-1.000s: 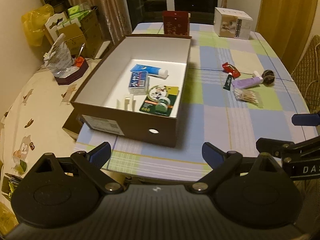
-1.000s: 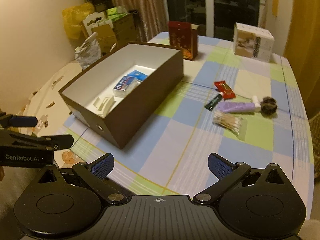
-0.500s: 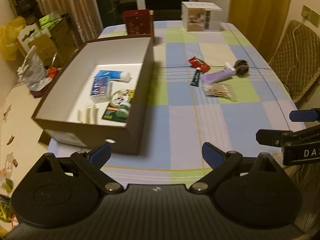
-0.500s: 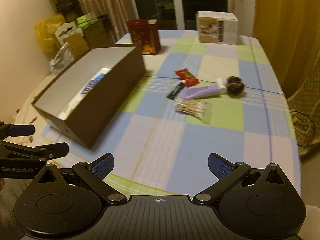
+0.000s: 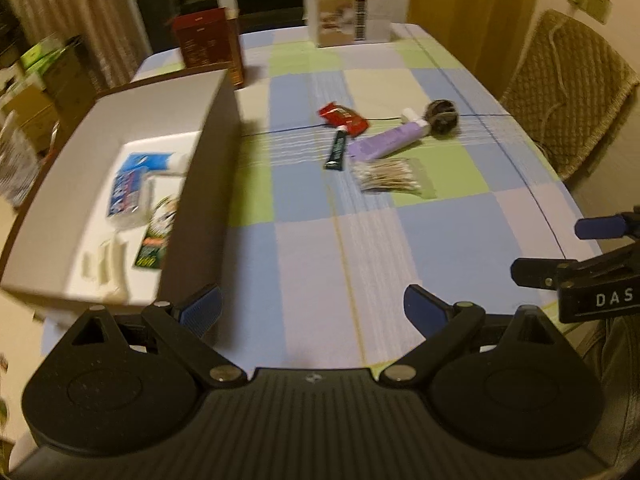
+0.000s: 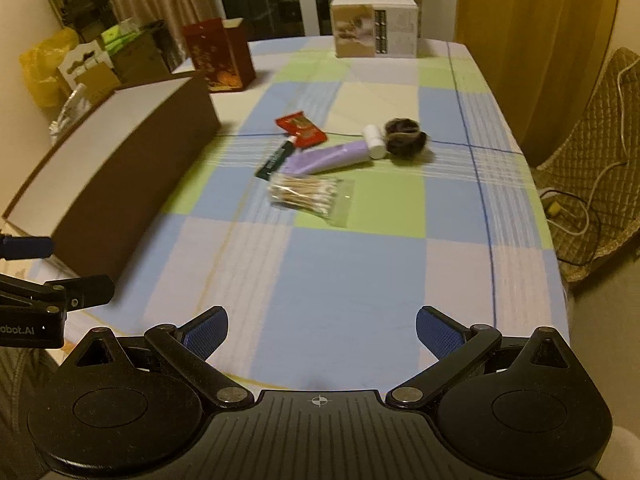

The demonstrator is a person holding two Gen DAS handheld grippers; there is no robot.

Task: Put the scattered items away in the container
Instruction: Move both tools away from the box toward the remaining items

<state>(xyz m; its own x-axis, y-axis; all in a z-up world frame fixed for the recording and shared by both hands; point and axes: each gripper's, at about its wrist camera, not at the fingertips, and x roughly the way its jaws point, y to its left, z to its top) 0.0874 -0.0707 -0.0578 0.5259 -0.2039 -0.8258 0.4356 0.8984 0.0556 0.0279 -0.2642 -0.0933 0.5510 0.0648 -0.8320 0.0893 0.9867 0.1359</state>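
Left gripper [image 5: 312,310]: spread wide, empty, above the table [image 5: 320,264] beside the box [image 5: 200,208].
Right gripper [image 6: 322,330]: spread wide, empty.
Loose items: swabs [image 6: 306,194], tube [image 6: 328,158], wrapper [image 6: 300,128] on table, right of box.

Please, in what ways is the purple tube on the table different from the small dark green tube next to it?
The purple tube is clearly longer and thicker than the dark green tube. The purple tube has a big white cap pointing toward the dark hair tie; the dark green tube's small white tip touches the red packet. Both lie flat on the checked tablecloth, outside the brown box.
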